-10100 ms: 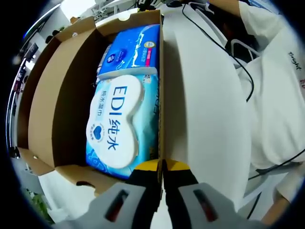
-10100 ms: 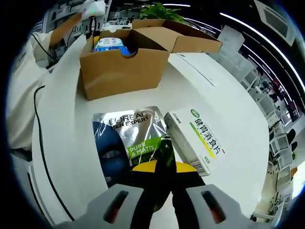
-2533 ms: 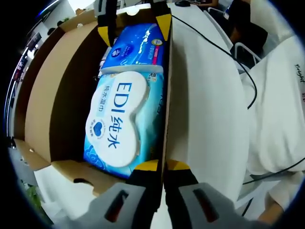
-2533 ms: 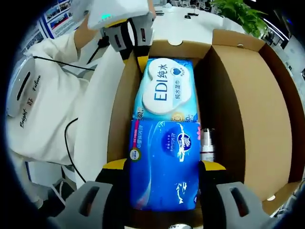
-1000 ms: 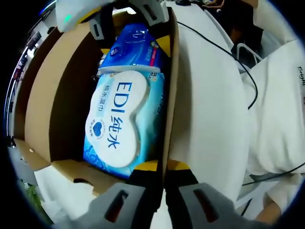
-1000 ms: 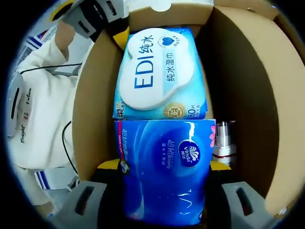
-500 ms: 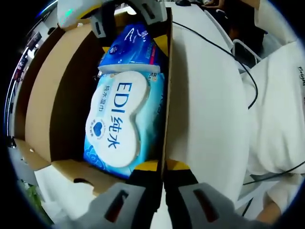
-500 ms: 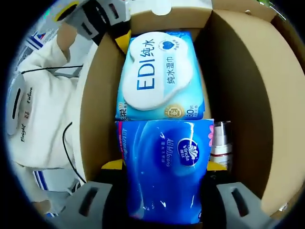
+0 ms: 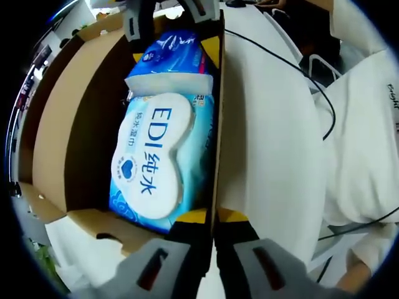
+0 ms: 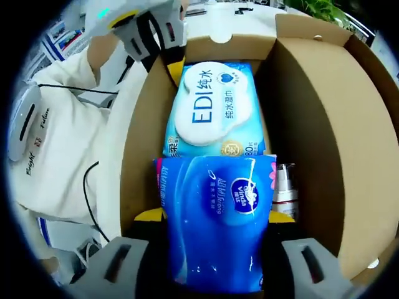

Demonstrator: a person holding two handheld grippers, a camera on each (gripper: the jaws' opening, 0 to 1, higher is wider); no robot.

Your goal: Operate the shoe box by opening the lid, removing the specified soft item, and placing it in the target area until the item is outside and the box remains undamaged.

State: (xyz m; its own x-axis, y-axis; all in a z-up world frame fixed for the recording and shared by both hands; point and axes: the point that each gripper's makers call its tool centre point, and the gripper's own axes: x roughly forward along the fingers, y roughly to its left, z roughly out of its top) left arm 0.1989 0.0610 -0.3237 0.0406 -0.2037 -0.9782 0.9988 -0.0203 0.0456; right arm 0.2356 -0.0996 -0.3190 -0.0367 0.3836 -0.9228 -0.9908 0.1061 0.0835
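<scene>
The brown cardboard shoe box [image 9: 75, 131] [image 10: 324, 124] stands open. In it lies a light blue EDI wet-wipes pack [image 9: 153, 159] [image 10: 212, 109]. A dark blue soft tissue pack [image 10: 215, 212] [image 9: 169, 68] sits tilted up above the wipes, and my right gripper [image 10: 215, 219] [image 9: 176, 53] is shut on it, one jaw on each side. My left gripper [image 9: 214, 217] [image 10: 171, 62] is shut on the top edge of the box's side wall.
A small white bottle [image 10: 285, 187] stands in the box beside the tissue pack. The box rests on a white table [image 9: 262, 143]. A black cable [image 9: 293, 68] runs across it. A person in white clothing [image 9: 368, 124] [image 10: 50, 124] stands close beside the box.
The right gripper has closed on the dark blue tissue pack and raised it, tilting its end up over the wipes. The left gripper has kept its hold on the box wall.
</scene>
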